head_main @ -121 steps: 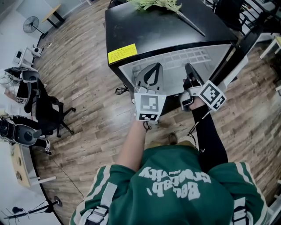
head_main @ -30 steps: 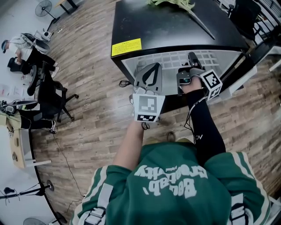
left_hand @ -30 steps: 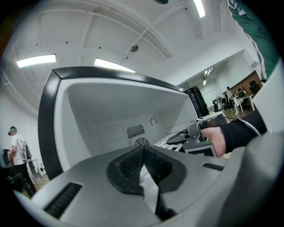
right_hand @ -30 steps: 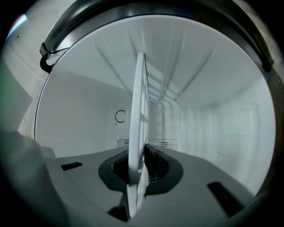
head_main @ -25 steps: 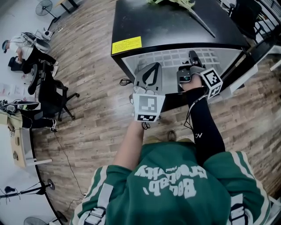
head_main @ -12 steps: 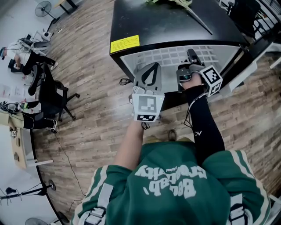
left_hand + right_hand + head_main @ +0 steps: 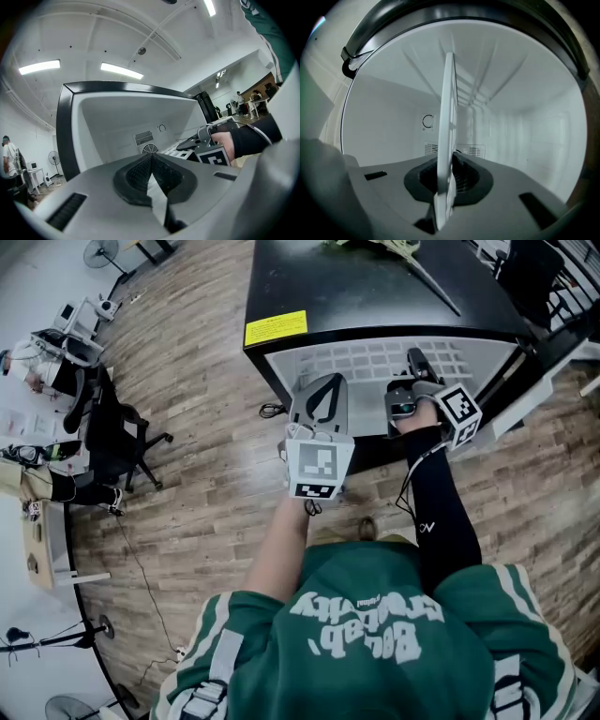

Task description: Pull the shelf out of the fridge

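Wood floor (image 7: 206,474), one fridge (image 7: 375,296) | one shelf (image 7: 366,360) — right tongs (image 7: 450,176) clamp it | left tongs (image 7: 151,171) closed

Room around you: wood-plank floor (image 7: 206,474), white ceiling (image 7: 93,28).
A black office chair (image 7: 112,442) stands at your left; strip lights (image 7: 121,71) glow overhead.

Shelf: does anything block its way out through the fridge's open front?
Only the grippers are there. The right gripper is shut on the shelf at its front edge. The left gripper, shut and empty, hangs before the shelf's left front and may have to back away.
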The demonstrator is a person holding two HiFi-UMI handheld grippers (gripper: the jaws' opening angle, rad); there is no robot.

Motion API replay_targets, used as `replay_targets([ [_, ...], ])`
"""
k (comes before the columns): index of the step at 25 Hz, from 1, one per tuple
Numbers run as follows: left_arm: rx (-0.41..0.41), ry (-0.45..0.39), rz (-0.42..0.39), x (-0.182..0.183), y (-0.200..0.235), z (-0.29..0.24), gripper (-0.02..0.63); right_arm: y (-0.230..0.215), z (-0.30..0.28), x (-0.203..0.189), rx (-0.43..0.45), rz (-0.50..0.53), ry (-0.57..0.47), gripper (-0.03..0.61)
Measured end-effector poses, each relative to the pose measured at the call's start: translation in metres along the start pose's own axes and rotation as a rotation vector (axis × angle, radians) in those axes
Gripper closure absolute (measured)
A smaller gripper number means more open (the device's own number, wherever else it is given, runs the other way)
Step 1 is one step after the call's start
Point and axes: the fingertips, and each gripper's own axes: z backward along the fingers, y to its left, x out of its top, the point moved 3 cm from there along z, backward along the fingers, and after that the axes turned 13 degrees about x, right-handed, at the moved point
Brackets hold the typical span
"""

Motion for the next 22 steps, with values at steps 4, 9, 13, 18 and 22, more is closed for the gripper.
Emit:
replay_targets([
  [4, 0.017, 0.0, 0.001, 0.0, 0.005, 0.002, 0.598, 0.001, 0.001, -0.002, -0.006, -0.003, 0.007, 0.543],
  [9, 0.038, -0.001, 0.008, 0.003, 0.011, 0.006, 0.598, 0.002, 0.003, -0.003, 0.001, -0.002, 0.013, 0.543],
  [13, 0.037, 0.002, 0.005, 0.002, 0.01, 0.008, 0.598, 0.004, 0.004, -0.004, 0.0, -0.006, 0.017, 0.543],
  [18, 0.042, 0.004, 0.008, 0.002, 0.009, 0.01, 0.598, 0.004, 0.007, -0.004, 0.004, -0.012, 0.021, 0.543],
  [22, 0.042, 0.002, 0.011, 0.004, 0.006, 0.014, 0.598, 0.006, 0.013, -0.003, 0.004, -0.015, 0.023, 0.543],
])
